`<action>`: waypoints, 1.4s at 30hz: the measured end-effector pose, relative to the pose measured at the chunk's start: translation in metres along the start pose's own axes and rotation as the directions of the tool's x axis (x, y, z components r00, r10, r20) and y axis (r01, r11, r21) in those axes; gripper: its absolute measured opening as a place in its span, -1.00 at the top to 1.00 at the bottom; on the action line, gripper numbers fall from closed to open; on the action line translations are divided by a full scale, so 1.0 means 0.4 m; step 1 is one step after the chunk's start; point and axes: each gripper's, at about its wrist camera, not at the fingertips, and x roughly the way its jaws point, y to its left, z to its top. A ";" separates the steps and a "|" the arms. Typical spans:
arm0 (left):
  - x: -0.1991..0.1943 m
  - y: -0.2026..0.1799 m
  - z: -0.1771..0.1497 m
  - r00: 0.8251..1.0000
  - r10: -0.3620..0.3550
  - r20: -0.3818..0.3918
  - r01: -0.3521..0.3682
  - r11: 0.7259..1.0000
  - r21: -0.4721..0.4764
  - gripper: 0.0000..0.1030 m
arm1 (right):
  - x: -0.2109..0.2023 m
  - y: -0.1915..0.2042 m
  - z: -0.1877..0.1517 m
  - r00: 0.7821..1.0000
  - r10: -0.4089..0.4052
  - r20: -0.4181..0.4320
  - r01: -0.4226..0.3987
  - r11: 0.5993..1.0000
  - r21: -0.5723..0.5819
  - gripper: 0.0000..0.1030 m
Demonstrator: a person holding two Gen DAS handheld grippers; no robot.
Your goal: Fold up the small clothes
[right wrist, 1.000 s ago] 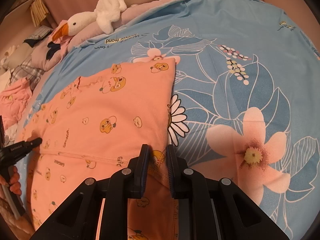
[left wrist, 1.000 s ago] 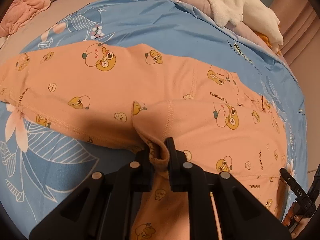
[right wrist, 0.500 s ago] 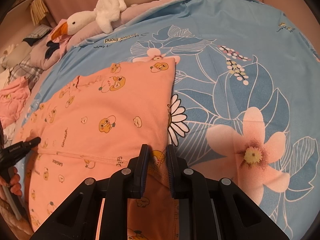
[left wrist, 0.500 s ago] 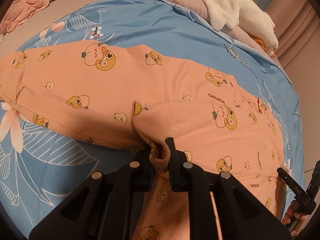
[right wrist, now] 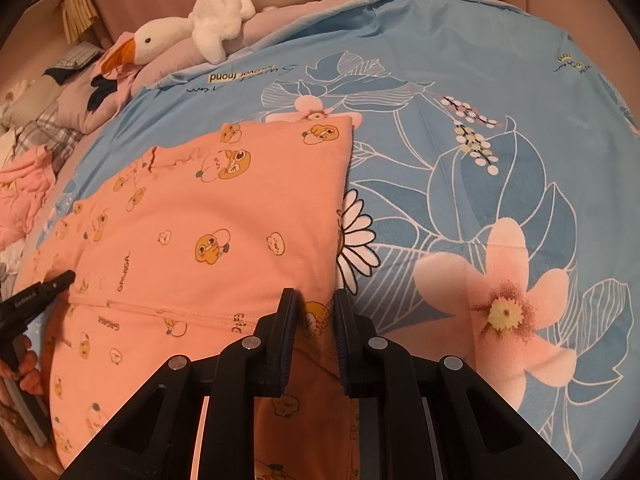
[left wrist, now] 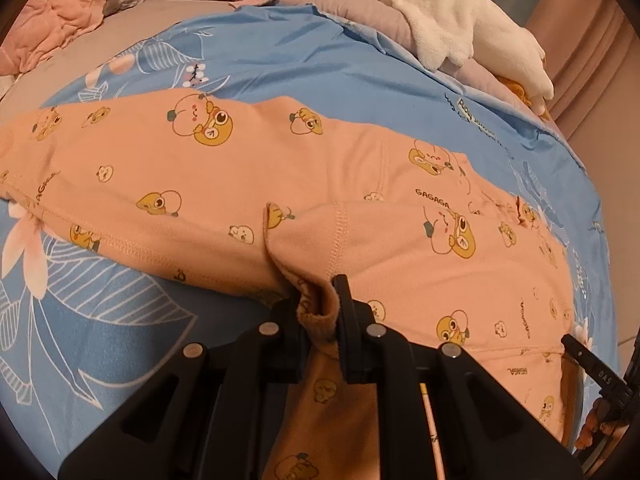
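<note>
Peach cotton printed with cartoon ducks makes up the garment [left wrist: 224, 184], which is spread flat on the blue floral sheet [right wrist: 460, 92]. A bunched fold at its near edge is pinched tight by the left gripper [left wrist: 318, 312]. Another part of its near edge is clamped by the right gripper [right wrist: 314, 320], beside the garment's right border. Beyond the garment, a plush goose [right wrist: 216, 20] is laid along the sheet's far edge. Pink clothes [left wrist: 52, 28] are heaped past the sheet's far left.
</note>
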 end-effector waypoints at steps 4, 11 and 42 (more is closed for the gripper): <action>-0.007 0.005 -0.003 1.000 -0.018 0.013 0.018 1.000 -0.001 0.71 | -0.003 -0.005 -0.006 1.000 0.011 0.019 -0.012 1.000 0.021 0.63; -0.167 0.025 -0.070 0.997 -0.048 0.067 0.044 0.997 0.056 -0.18 | -0.051 -0.009 -0.023 0.998 0.065 0.016 -0.067 0.990 0.125 -0.31; -0.199 0.684 0.146 0.979 0.022 0.201 0.113 0.767 -0.632 -0.21 | -0.428 0.328 0.055 0.881 0.089 0.465 -0.084 0.996 -0.032 -0.95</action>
